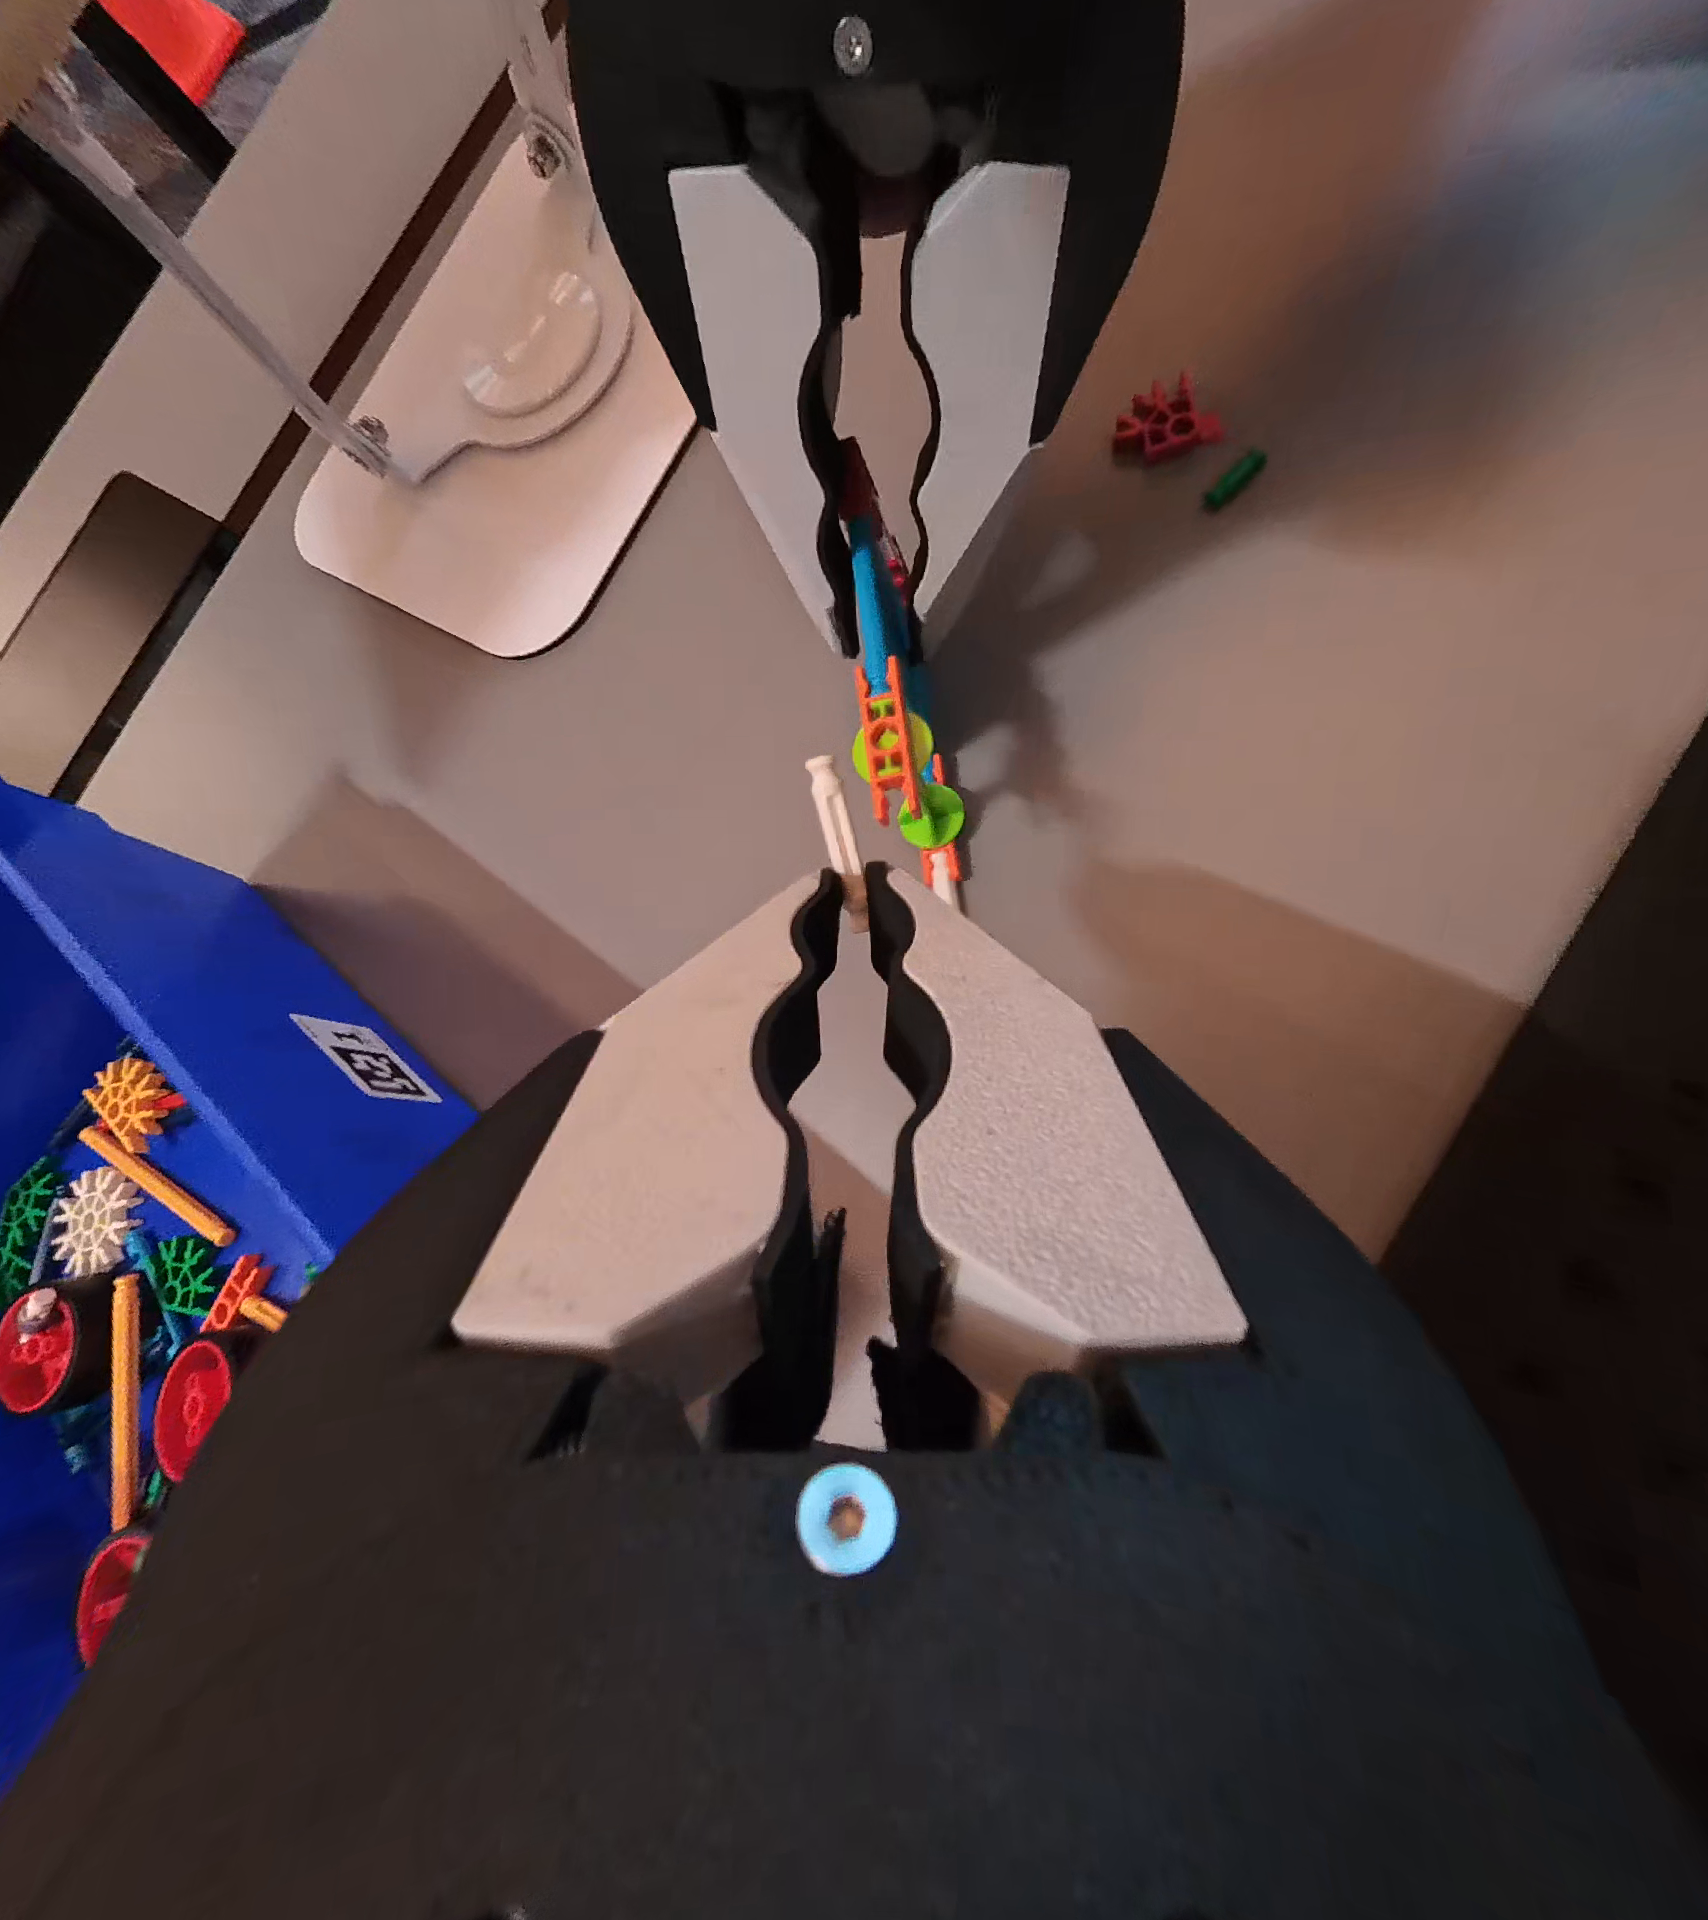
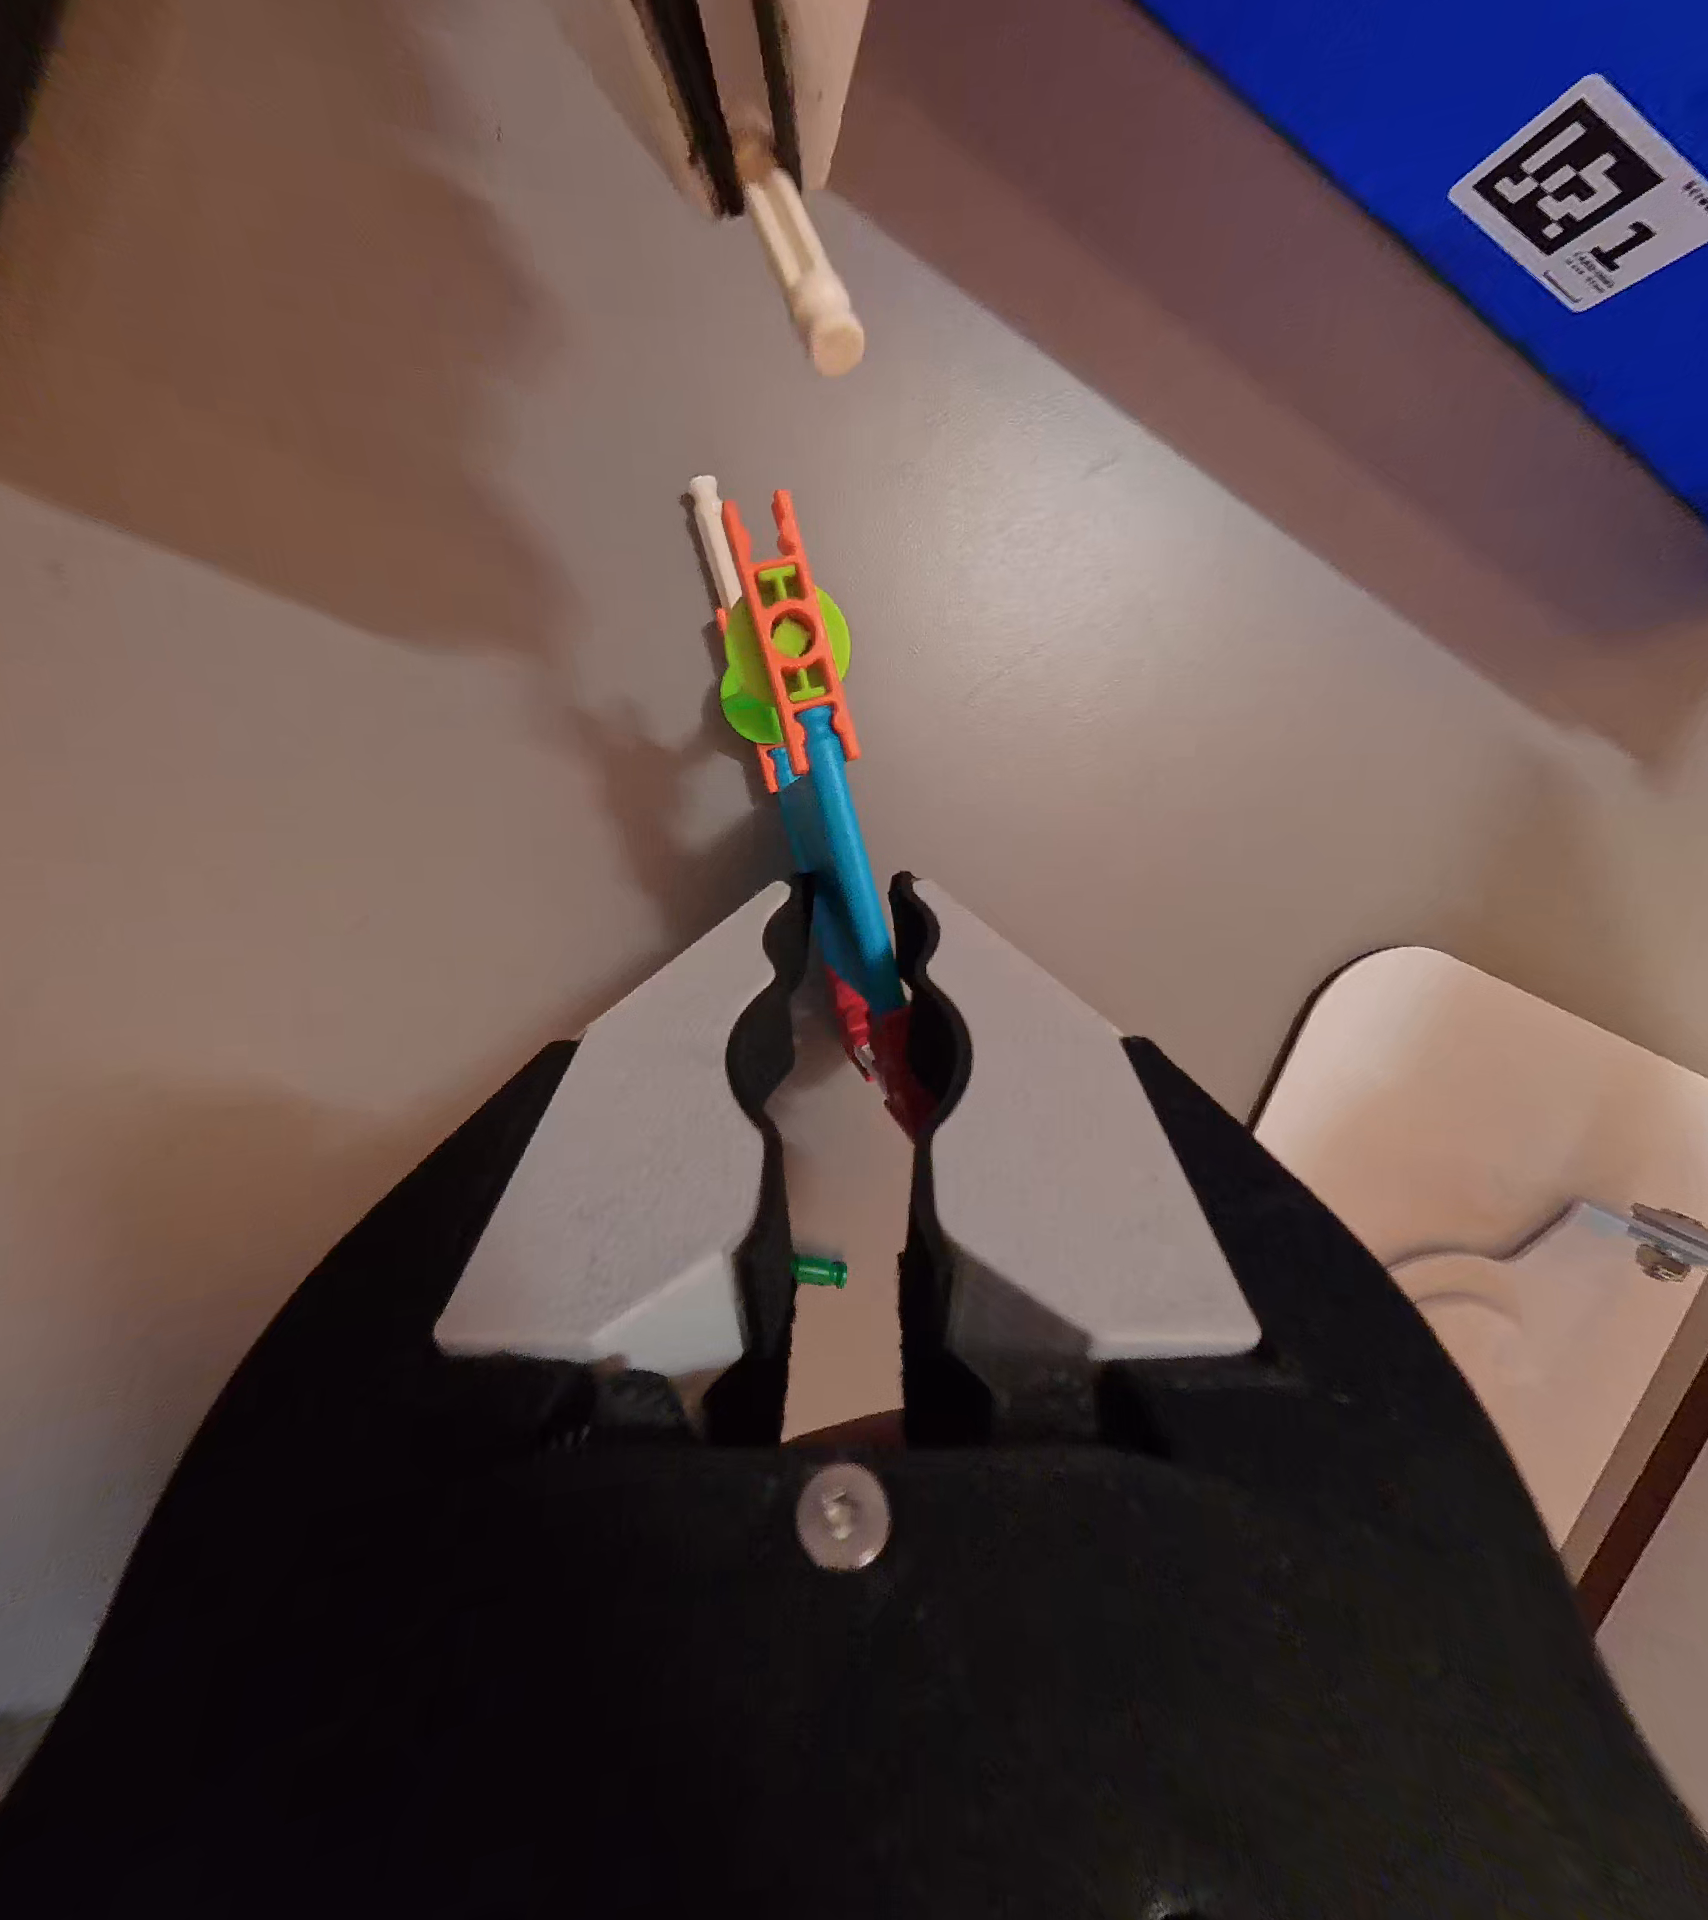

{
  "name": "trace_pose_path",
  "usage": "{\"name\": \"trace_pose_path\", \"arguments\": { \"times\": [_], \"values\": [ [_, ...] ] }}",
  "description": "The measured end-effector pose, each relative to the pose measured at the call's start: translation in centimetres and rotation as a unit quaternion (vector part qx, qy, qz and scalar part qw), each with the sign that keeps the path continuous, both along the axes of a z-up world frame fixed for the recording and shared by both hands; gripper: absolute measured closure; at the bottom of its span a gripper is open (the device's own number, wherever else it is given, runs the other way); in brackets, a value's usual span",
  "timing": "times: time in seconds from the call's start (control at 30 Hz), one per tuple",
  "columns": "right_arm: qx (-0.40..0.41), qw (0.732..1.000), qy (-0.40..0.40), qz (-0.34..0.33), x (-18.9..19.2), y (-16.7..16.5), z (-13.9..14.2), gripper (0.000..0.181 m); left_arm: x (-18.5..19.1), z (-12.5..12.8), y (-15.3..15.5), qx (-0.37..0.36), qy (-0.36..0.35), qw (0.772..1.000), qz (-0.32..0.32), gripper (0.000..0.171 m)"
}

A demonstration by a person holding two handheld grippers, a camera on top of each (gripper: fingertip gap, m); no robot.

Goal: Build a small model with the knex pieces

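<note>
Left wrist view | your left gripper (image 1: 855, 894) pinches short white plastic rod (image 1: 827, 816) | R gripper (image 2: 850, 899) clamps blue-rod, orange-connector, lime-disc toy assy (image 2: 796, 665) above beige worktop (image 2: 1193, 675) | rod tip near, apart, unjoined

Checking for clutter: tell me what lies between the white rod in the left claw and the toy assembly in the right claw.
Nothing: in the right wrist view only bare table separates the white rod from the assembly.

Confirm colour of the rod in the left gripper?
White rod, clamped in the left gripper; clearest in the right wrist view.
</note>
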State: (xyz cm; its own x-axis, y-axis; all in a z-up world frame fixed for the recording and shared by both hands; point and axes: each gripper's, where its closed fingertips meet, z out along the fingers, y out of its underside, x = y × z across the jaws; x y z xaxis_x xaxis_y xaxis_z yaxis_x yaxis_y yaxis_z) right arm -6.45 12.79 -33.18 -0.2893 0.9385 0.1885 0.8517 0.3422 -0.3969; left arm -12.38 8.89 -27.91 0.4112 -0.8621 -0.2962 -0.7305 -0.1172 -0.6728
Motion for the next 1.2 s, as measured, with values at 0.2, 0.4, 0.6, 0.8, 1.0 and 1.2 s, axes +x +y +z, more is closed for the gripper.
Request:
{"name": "trace_pose_path", "arguments": {
  "times": [0.2,0.4,0.6,0.8,1.0,1.2],
  "values": [
    [-0.009,1.000,0.004,0.009,-0.2,-0.3,-0.2,0.181,0.1,-0.4,0.3,0.001,0.001,1.000,0.002,0.168],
    [-0.054,0.998,-0.013,0.021,0.6,-1.8,-0.2,0.181,0.8,-0.6,-0.4,-0.012,-0.004,1.000,-0.013,0.168],
    [-0.129,0.991,-0.035,0.027,2.1,-3.7,-0.2,0.181,2.1,-1.9,-1.4,-0.032,0.005,0.999,-0.038,0.168],
    [-0.103,0.993,-0.046,0.027,2.2,-3.7,-0.1,0.175,2.4,-2.8,-2.2,-0.032,0.040,0.997,-0.061,0.168],
    [-0.077,0.995,-0.050,0.041,1.6,-4.1,-0.1,0.181,2.1,-3.3,-2.3,-0.040,0.053,0.996,-0.066,0.169],
    [-0.119,0.990,-0.063,0.044,2.8,-5.0,0.0,0.181,2.2,-3.3,-2.4,-0.046,0.043,0.996,-0.064,0.169]
  ]
}}
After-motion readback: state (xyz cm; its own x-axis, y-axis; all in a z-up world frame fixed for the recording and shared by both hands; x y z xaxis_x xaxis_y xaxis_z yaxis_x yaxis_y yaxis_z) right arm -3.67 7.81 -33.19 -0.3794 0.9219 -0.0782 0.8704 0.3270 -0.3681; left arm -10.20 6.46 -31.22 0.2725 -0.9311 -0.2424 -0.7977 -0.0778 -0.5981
